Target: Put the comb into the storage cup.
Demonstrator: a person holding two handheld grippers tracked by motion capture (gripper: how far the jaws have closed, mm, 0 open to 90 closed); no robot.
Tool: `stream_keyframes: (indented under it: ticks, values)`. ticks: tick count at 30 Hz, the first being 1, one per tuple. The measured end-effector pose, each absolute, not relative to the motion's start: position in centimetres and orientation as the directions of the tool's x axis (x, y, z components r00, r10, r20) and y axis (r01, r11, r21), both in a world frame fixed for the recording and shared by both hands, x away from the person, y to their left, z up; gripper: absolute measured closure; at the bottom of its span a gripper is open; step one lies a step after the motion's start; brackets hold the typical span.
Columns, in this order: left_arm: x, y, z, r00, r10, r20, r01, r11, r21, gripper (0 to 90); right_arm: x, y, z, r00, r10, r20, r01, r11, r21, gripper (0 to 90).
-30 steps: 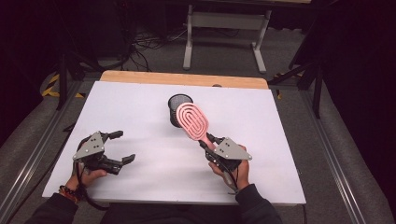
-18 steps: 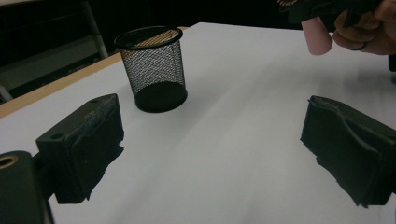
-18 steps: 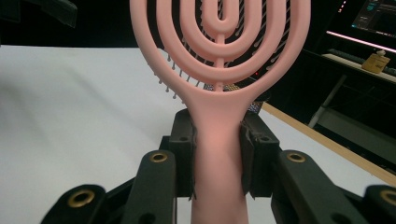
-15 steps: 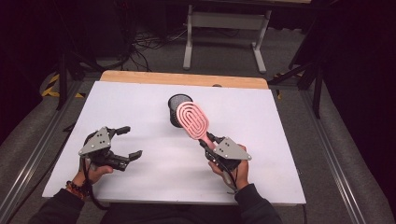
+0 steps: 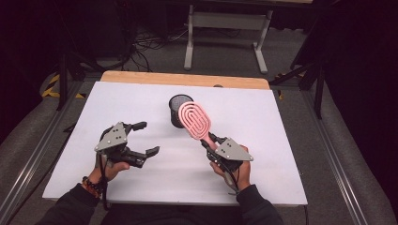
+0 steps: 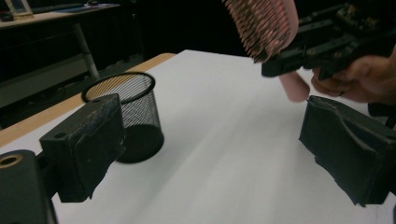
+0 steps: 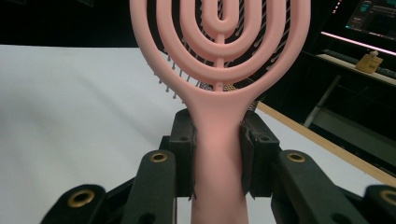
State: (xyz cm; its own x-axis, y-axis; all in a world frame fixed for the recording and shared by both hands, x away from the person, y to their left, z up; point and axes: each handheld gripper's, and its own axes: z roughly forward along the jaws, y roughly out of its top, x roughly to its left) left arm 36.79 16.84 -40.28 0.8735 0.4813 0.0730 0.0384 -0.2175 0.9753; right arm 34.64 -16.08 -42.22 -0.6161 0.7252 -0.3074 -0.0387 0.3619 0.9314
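Note:
A pink vented hairbrush [image 5: 195, 118] is held by its handle in my right gripper [image 5: 209, 141], jaws shut on it; its oval head tilts up over the white table toward the cup. In the right gripper view the handle [image 7: 218, 158] sits clamped between both pads. A black mesh cup [image 5: 178, 110] stands upright just behind the brush head. My left gripper [image 5: 146, 138] hovers at the left, jaws wide open with nothing between them. In the left gripper view the cup [image 6: 128, 120] stands behind the left jaw, and the brush bristles [image 6: 261, 28] show at the top with the right hand [image 6: 357, 81] beyond.
The white board [image 5: 263, 122] lies on a wooden tabletop [image 5: 183, 78]. Metal rails [image 5: 335, 159] run along both sides. A table frame [image 5: 225, 28] and cables stand on the floor behind.
My left gripper has risen and moved right and forward, toward the cup. The right gripper and brush have stayed put.

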Motion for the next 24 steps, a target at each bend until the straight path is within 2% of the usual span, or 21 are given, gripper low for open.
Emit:
stream_keyframes:
  ticks: [7, 17, 24]
  values:
    - [37.0, 14.0, -39.2, 0.882, 0.468, 0.05, 0.042, -0.183, 0.982, 9.1, 34.6, -16.3, -42.2, -0.608, 0.731, -0.31, -0.044, 0.359, 0.932, 69.1]
    - [37.2, 11.1, -39.1, 0.884, 0.465, 0.04, 0.06, -0.198, 0.978, 12.6, 34.5, -16.0, -42.4, -0.617, 0.719, -0.321, -0.051, 0.371, 0.927, 69.1]
    - [37.5, 9.9, -38.8, 0.887, 0.461, -0.012, 0.092, -0.151, 0.984, 14.8, 34.4, -15.8, -42.5, -0.617, 0.716, -0.326, -0.055, 0.374, 0.926, 69.1]
